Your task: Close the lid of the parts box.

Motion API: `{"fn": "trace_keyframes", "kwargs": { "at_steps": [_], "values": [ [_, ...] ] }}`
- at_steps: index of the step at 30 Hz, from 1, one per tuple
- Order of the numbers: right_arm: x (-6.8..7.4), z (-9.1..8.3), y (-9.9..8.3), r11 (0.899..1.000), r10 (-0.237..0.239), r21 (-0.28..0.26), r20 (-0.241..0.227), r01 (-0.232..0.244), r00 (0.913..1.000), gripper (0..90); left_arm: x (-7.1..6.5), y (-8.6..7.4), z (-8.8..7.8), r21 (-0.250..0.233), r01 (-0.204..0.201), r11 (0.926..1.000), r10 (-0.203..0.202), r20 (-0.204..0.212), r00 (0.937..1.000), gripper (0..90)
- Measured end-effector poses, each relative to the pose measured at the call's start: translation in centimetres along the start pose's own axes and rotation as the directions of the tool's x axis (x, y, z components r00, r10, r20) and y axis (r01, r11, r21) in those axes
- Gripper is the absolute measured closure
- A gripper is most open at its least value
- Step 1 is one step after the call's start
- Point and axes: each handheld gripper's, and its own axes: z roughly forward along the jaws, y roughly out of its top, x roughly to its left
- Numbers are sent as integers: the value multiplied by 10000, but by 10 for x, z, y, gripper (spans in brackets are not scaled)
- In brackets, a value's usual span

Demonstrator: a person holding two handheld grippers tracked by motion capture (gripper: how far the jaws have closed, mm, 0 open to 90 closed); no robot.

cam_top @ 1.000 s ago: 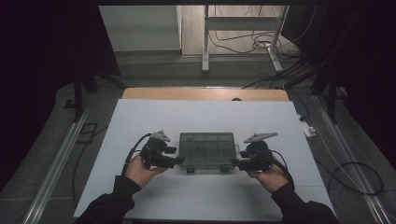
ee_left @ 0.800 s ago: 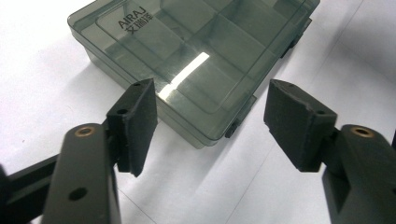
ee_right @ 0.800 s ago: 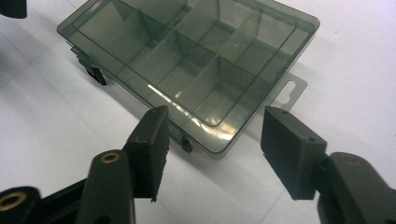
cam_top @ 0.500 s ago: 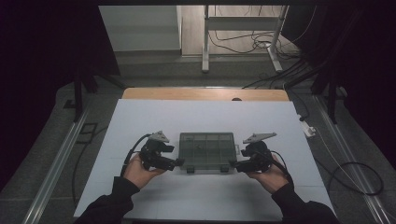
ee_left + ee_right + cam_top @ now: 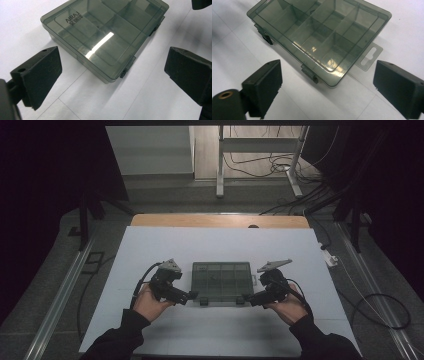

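Two grippers are in my hands, one at each near corner of the smoked plastic compartment box, which lies flat on the white bench with its lid shut.

Left gripper: fingers spread wide, having just been opening. Nothing sits between them; the box lies just ahead, its near corner and one front latch pointing into the gap, apart from both pads.

Right gripper: fingers likewise wide, also just opened, nothing clamped. The box lies just beyond them, with a front latch facing the gap and the hang tab off toward the right-hand finger.

Contents: every compartment seen through the lid looks empty.

Progress, as I judge it: the box has been let go and rests square between my hands, both latches apparently down. Whether that ends a placing step or precedes opening, I cannot tell. If opening is intended, everything remains: both latches to be released and the lid raised.
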Motion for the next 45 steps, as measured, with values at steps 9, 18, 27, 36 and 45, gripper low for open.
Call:
{"fn": "trace_keyframes", "kwargs": {
  "at_steps": [9,18,27,36,45],
  "values": [
    [2,0,1,9999,-143,-53,-42,143,9999,0,0,-1,-4,45,-157,9999,158,-105,9998,0],
    [3,-2,0,9996,-226,-189,-142,223,9996,0,-1,-3,-9,-57,-419,9991,416,-425,9982,0],
    [3,-4,-2,9987,-257,-438,-286,245,9993,0,0,-9,-16,-214,-521,9984,507,-595,9969,0],
    [4,-5,-4,9980,-373,-537,-486,347,9981,0,2,-15,-26,-471,-437,9979,407,-636,9971,0],
    [5,-8,-7,9968,-431,-680,-333,408,9985,0,2,-20,-33,-623,-439,9971,395,-714,9967,0]
  ]
}}
